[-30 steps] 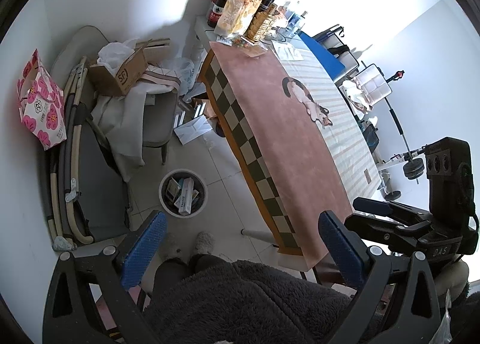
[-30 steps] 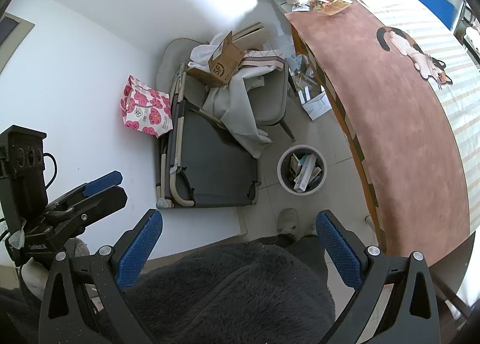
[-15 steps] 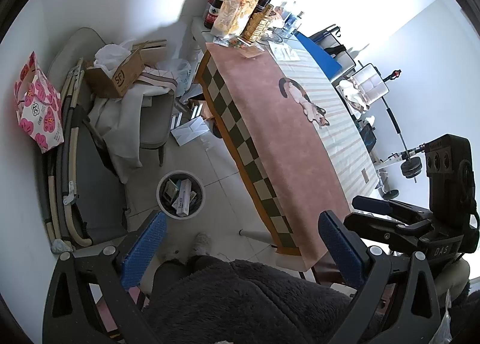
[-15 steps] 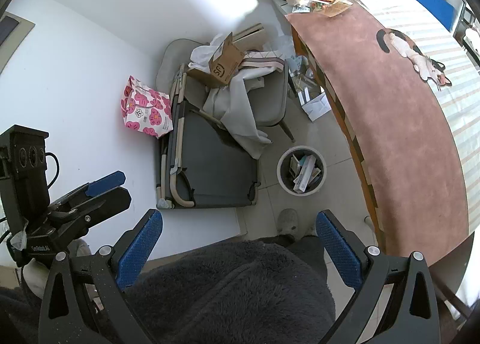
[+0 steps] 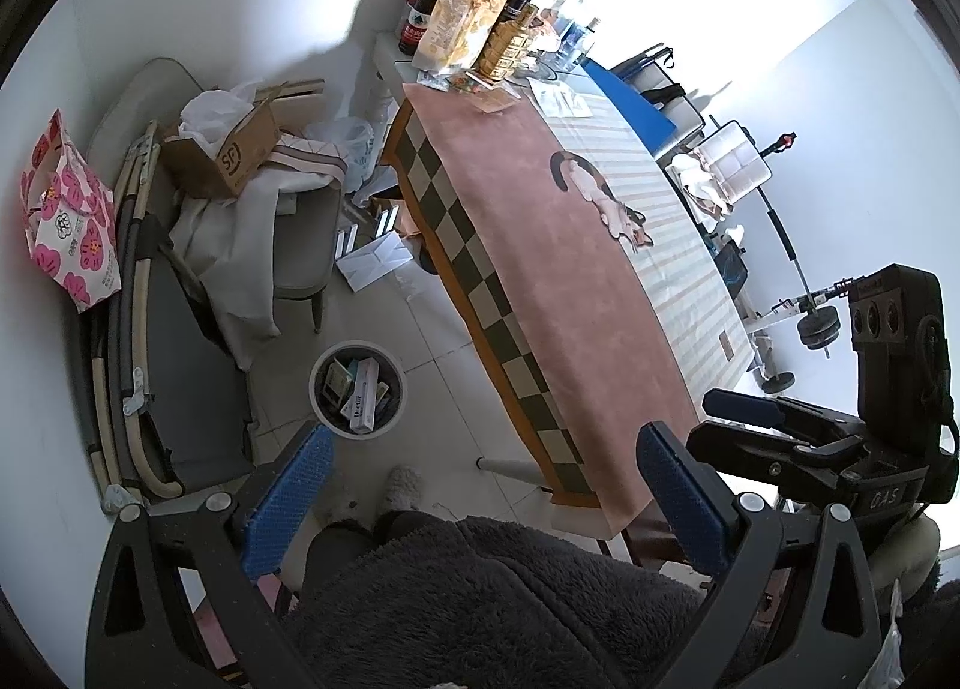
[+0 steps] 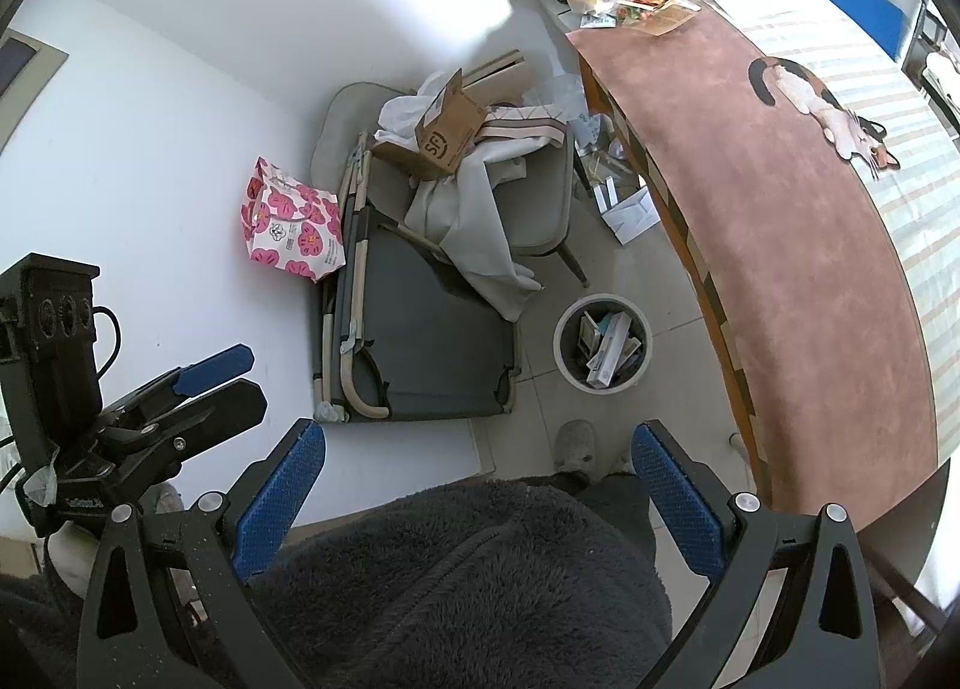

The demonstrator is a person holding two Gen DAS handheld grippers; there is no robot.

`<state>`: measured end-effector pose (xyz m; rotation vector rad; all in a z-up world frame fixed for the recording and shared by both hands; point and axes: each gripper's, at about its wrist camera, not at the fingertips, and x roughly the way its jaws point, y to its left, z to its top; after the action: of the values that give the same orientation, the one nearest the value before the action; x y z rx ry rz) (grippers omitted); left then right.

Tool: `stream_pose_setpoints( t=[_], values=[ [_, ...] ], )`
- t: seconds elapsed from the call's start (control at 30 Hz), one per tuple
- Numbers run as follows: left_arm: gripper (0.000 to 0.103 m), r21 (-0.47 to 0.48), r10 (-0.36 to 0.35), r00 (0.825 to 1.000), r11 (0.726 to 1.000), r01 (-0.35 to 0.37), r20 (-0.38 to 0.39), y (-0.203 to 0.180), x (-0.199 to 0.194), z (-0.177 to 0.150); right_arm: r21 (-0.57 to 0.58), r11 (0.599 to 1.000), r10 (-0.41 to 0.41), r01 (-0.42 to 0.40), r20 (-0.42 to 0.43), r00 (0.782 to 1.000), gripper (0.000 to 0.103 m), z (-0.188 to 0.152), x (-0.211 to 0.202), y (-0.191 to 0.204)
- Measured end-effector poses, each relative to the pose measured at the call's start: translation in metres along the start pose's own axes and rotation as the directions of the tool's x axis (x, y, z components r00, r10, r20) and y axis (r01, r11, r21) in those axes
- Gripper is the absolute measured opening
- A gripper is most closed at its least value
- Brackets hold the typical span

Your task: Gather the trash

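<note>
Both the left gripper [image 5: 477, 500] and right gripper [image 6: 480, 494] stand wide apart and empty, high above the white waste bin [image 5: 357, 396] of cartons at lower centre; risk: reaching down, a finger clips its rim and tips it

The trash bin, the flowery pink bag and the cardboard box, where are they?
trash bin [image 6: 602, 383]: right wrist view, on its white front wall.
flowery pink bag [image 6: 294, 230]: right wrist view, on its printed side.
cardboard box [image 5: 225, 158]: left wrist view, on its brown printed side.
</note>
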<state>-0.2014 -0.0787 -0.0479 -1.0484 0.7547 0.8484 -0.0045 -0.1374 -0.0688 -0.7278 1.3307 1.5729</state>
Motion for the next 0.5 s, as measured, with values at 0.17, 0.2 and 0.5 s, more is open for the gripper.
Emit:
stream_pose_setpoints(
  t=[0.17, 0.2, 0.5],
  values=[
    [0.103, 0.007, -0.003, 1.000, 1.000, 0.003, -0.001, 0.0007, 0.0005, 0.0000, 0.011, 1.000, 0.000, 0.000, 0.010, 1.000, 0.103, -0.0008, -0.0020, -0.0010],
    [0.103, 0.007, -0.001, 1.000, 1.000, 0.001, 0.000, 0.0002, 0.0005, -0.0001, 0.007, 1.000, -0.001, 0.001, 0.007, 1.000, 0.103, -0.0020, -0.0025, -0.0015],
    [0.103, 0.007, -0.003, 1.000, 1.000, 0.003, -0.001, 0.0003, 0.0006, 0.0003, -0.002, 1.000, 0.000, 0.000, 0.005, 1.000, 0.103, -0.0041, -0.0050, -0.0030]
  ],
)
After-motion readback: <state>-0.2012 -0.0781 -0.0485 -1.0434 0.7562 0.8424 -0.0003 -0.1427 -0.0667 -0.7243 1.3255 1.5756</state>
